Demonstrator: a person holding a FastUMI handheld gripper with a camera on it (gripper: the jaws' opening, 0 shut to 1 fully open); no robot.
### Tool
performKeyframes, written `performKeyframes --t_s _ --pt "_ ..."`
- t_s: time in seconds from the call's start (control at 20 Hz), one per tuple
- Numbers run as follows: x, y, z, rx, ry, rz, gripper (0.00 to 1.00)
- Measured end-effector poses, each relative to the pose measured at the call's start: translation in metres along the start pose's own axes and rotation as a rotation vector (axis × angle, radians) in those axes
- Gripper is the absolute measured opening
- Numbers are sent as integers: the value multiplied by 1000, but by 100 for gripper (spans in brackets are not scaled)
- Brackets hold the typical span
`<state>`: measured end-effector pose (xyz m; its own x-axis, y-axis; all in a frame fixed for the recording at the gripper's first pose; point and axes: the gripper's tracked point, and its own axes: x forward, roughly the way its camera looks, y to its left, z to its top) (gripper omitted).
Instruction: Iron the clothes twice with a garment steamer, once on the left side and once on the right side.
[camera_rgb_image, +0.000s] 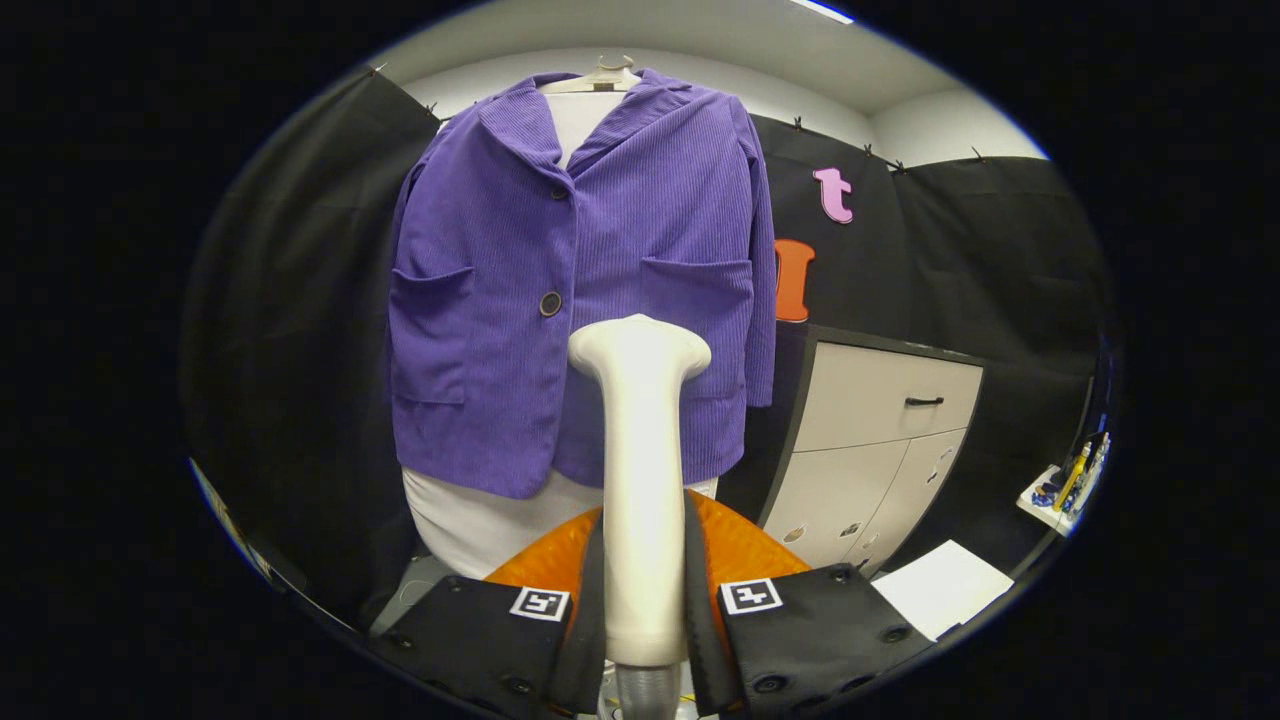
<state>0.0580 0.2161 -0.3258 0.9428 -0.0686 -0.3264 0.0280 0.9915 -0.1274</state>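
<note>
my gripper (645, 600) clamps the steamer (640, 450), head before the jacket (560, 280) hem, right of its button. first pass pending; next, press head to cloth.

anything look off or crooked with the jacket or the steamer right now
Nothing stands out. The purple jacket hangs straight on its hanger, buttoned, over a white form. The hand-held gripper is shut on the steamer, which stands upright in front of the jacket.

Purple ribbed jacket (580, 280), white steamer (640, 480), beige cabinet (880, 440).
</note>
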Motion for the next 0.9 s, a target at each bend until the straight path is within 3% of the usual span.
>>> performKeyframes --t_s 0.5,0.9 --pt "-4 1 -18 -8 38 -3 42" --pt "-17 2 -4 18 37 -31 42"
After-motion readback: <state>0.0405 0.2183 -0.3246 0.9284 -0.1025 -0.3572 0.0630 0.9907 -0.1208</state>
